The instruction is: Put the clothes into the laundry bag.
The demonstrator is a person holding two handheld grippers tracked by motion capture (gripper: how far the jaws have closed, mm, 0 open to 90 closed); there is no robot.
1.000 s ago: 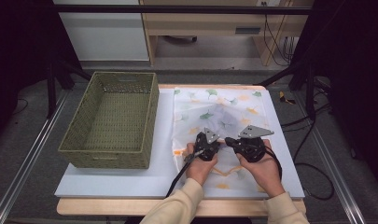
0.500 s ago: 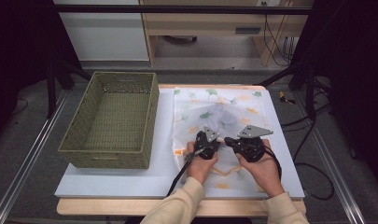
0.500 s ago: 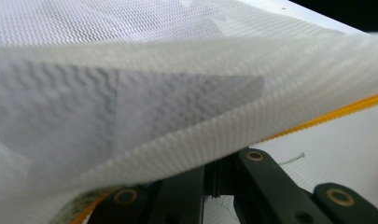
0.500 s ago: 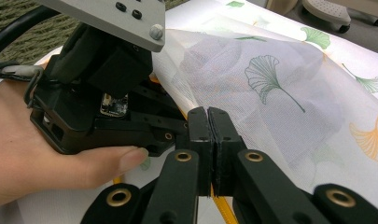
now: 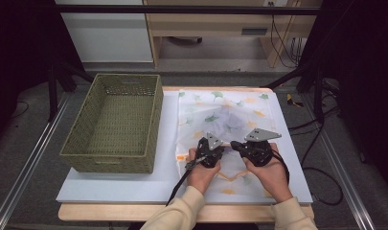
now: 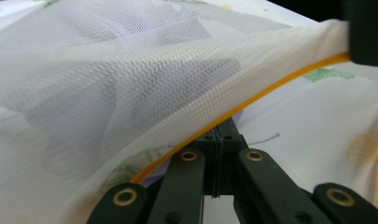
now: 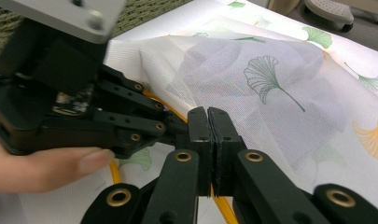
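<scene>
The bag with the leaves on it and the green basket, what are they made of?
The mesh bag looks like thin, see-through white net cloth with printed ginkgo leaves; the tiny holes show in the left gripper view. Its orange zipper looks like plastic teeth. The basket seems woven from green cord or paper rope; its plaited matte walls suggest that.

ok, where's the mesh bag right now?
In the high view the mesh bag lies flat on the right half of the white board, right of the wicker basket, both grippers at its near edge.
</scene>
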